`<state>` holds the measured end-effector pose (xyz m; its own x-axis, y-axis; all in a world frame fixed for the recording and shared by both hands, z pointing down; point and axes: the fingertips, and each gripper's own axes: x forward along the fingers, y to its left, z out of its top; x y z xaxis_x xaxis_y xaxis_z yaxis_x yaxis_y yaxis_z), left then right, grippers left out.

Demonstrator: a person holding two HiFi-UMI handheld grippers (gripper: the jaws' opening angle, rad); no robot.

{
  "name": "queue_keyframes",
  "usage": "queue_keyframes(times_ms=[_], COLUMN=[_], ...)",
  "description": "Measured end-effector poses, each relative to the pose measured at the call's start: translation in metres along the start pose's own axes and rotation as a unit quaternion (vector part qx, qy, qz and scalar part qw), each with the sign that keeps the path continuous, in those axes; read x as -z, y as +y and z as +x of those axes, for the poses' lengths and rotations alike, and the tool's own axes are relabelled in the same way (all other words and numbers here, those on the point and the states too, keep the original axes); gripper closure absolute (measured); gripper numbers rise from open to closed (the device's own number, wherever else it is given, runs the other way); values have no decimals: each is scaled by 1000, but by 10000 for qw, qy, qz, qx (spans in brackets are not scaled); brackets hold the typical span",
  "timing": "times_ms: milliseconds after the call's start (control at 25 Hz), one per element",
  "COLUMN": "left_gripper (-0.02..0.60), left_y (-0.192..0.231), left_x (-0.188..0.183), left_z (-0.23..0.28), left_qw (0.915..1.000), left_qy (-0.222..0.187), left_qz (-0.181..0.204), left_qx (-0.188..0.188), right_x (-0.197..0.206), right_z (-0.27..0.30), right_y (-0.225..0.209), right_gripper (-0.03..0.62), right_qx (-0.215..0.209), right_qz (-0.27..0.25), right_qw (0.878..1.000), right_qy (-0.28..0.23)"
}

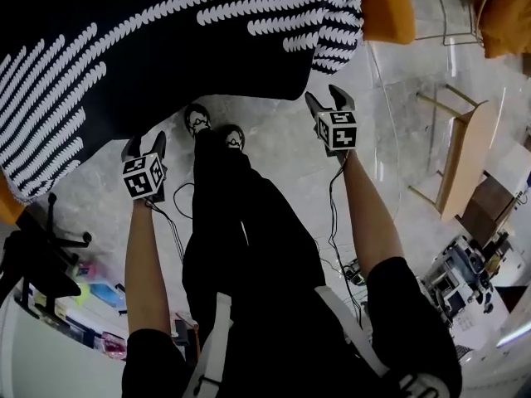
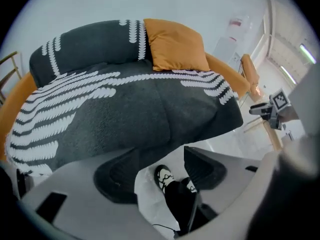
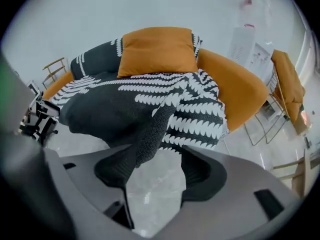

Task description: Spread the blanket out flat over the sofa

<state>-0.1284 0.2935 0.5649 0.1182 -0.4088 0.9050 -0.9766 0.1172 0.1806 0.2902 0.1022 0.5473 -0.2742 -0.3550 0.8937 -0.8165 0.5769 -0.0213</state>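
Note:
A black blanket (image 1: 166, 31) with white leaf-shaped rows lies over the round orange sofa (image 1: 386, 7), its front edge hanging toward the floor. An orange pillow (image 3: 157, 49) leans on the backrest. My left gripper (image 1: 145, 145) hovers open just off the blanket's front edge; in the left gripper view only floor and a shoe show between its jaws (image 2: 159, 156). My right gripper (image 1: 328, 100) is open too. In the right gripper view a hanging fold of blanket (image 3: 150, 134) droops onto the left pad (image 3: 112, 169), and the jaws (image 3: 156, 159) stand wide apart without pinching it.
The person's black-trousered legs and shoes (image 1: 216, 131) stand between the two grippers on the pale stone floor. A wooden side table (image 1: 465, 156) stands to the right, with a second orange seat on a wire frame (image 1: 506, 15) beyond it. A black stand (image 1: 41, 247) is at the left.

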Motion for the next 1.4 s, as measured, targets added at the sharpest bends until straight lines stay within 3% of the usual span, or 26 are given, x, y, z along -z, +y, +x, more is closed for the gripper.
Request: queue_keyframes(times_ms=[320,440,680,1080,1320,1360,1400], left_gripper=[313,313,313,313,314,314,313], left_y=[-103,-134,-200,-297,-280,-277,-277], left_x=[-105,-129,-144,-172,-160,-161,-163], left_z=[23,19,39,44,57,55,54], left_qw=[9942,9910,9876,9904,9916,9918,9919], left_qy=[-288,-364,-278,-295,-217,-228,-248], left_qz=[579,813,1180,1073,1076,1084,1094], left_qx=[863,999,996,822,677,631,595], right_x=[-4,-19,-25,-50,-37,-35,-32], right_z=[-22,-22,-12,26,106,114,120], right_y=[-48,-52,-70,-129,-111,-111,-113], right_gripper=[304,304,306,302,286,293,357], right_qx=[367,330,58,-295,-227,-204,-177], right_qz=[768,804,647,806,1589,1581,1494], right_qw=[9962,9952,9953,9932,9864,9870,9886], right_qy=[-208,-448,-721,-781,-360,-222,-84])
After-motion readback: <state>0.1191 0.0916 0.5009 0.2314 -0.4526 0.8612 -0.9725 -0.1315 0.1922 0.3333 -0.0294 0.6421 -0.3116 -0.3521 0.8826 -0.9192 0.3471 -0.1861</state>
